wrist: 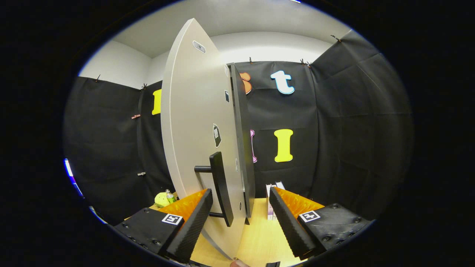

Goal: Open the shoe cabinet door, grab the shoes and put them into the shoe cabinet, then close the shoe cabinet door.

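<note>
We see the shoe cabinet door [193, 122] swung out edge-on toward us, a pale panel rising between the gripper's [240, 207] fingers. Its dark bar handle [221, 187] stands just ahead of the left finger, not touched. The jaws stand wide apart, holding nothing; the door's lower edge runs down into the gap between them. Behind the door's edge we note the dark side of the shoe cabinet [243, 141]; its inside is hidden, so contents cannot be told. Right of the cabinet a small white box [269, 202] stands on the wooden table [259, 237]. Beyond the left finger sits a yellow-green object [162, 199] with a small bottle [170, 196] beside it.
</note>
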The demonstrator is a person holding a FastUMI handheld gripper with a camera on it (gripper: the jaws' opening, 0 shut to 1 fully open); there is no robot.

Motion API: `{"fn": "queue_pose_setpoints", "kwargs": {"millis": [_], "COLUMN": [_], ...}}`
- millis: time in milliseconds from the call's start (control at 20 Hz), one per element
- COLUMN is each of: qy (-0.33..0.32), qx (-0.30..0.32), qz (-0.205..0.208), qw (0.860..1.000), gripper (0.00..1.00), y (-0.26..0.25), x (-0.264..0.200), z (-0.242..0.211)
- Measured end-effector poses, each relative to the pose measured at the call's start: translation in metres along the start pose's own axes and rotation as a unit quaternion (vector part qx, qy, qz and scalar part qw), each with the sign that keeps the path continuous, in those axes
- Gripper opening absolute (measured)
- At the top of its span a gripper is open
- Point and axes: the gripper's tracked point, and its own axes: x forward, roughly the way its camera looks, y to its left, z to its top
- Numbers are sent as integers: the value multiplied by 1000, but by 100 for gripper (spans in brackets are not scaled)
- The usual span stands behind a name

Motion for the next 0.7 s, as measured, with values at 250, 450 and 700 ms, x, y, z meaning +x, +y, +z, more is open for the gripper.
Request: {"fn": "queue_pose_setpoints", "kwargs": {"millis": [250,450,700], "qy": [-3,-6,-8], "qx": [-9,-18,-19], "qz": [-10,-13,-25], "qw": [1000,1000,999], "gripper": [98,98,98], "y": [16,54,95], "x": [6,10,24], "z": [-1,-6,-12]}}
